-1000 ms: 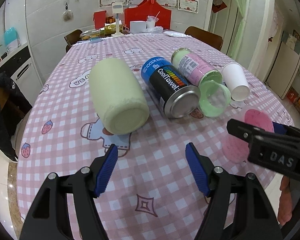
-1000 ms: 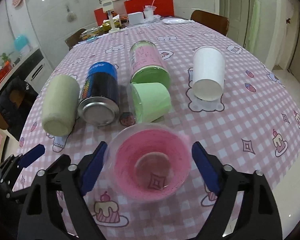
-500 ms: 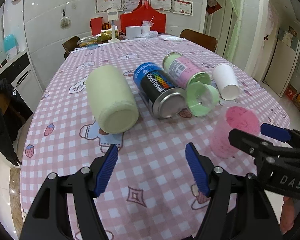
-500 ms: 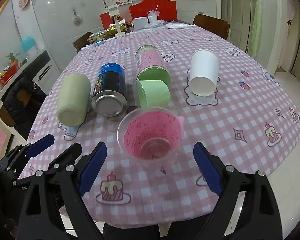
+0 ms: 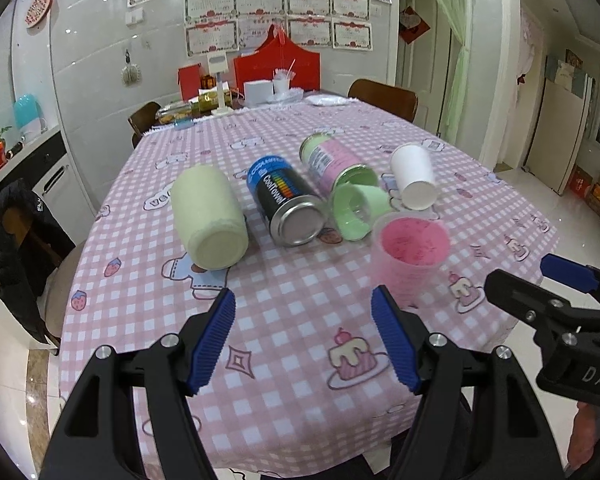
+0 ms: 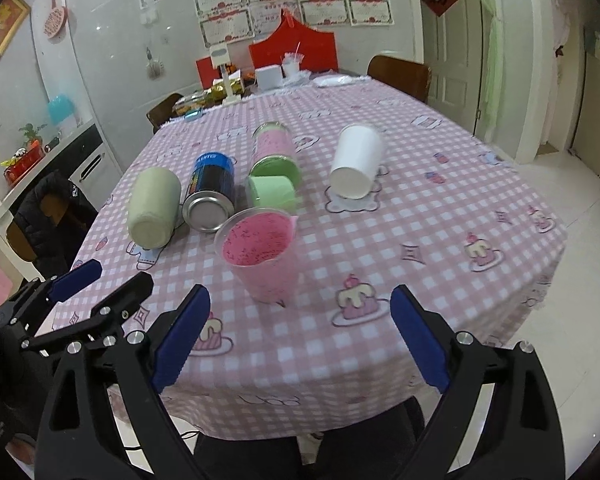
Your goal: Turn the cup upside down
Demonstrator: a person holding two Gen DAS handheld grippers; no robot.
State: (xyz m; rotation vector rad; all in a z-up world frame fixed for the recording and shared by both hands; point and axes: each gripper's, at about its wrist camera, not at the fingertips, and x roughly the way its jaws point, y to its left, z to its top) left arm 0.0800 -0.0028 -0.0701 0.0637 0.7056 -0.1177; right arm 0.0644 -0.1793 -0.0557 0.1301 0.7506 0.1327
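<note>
the pink cup (image 6: 262, 258) is stood mouth up on the checked tablecloth (image 6: 420, 216), near its front edge. both the left gripper (image 5: 303, 338) and right gripper (image 6: 300, 334) are held wide apart, nothing gripped.

"CoolTowel" on blue can (image 5: 285, 200)

The translucent pink plastic cup (image 5: 411, 258) (image 6: 265, 254) is seen standing upright, mouth up, on the near part of the tabletop, free of any grasp, its pink inside speckled with dark dots.
</note>
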